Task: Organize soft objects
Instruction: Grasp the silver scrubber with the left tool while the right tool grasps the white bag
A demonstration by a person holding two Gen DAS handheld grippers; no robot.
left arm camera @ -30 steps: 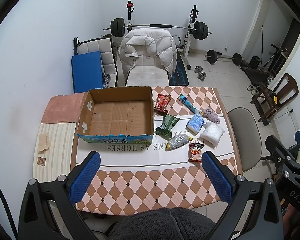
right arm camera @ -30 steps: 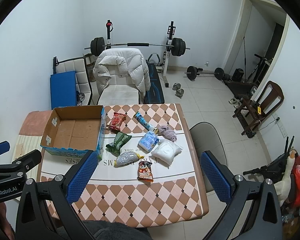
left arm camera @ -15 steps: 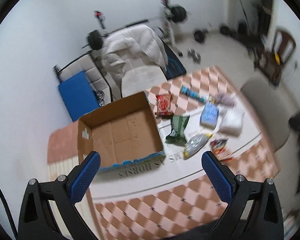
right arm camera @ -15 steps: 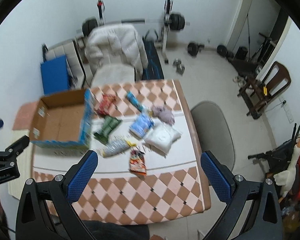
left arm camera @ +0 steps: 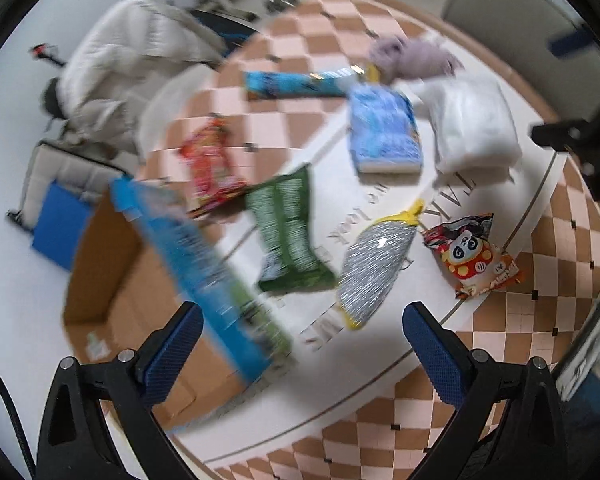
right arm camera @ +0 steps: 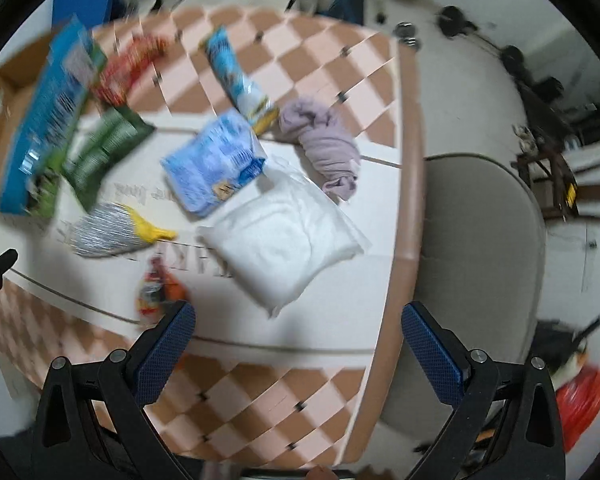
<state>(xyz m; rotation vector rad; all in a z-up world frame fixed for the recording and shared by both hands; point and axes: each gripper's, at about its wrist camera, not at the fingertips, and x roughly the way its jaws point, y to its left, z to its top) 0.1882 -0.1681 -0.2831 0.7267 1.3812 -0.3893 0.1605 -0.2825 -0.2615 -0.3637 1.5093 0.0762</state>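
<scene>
Blue-padded, your right gripper [right arm camera: 296, 344] hangs wide open and empty, nearest the white pouch [right arm camera: 284, 244] lying dead ahead, long axis diagonal; your left gripper [left arm camera: 300, 348], equally spread and empty, faces the silver packet [left arm camera: 374, 268].

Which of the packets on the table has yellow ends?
The silver-grey striped packet, with yellow at both ends. It lies between the green packet and the panda snack bag; none of the others has yellow-tipped ends.

Left gripper [left arm camera: 300, 344], fingers [left arm camera: 172, 354] spread wide, hovers above silver packet [left arm camera: 374, 270].
</scene>
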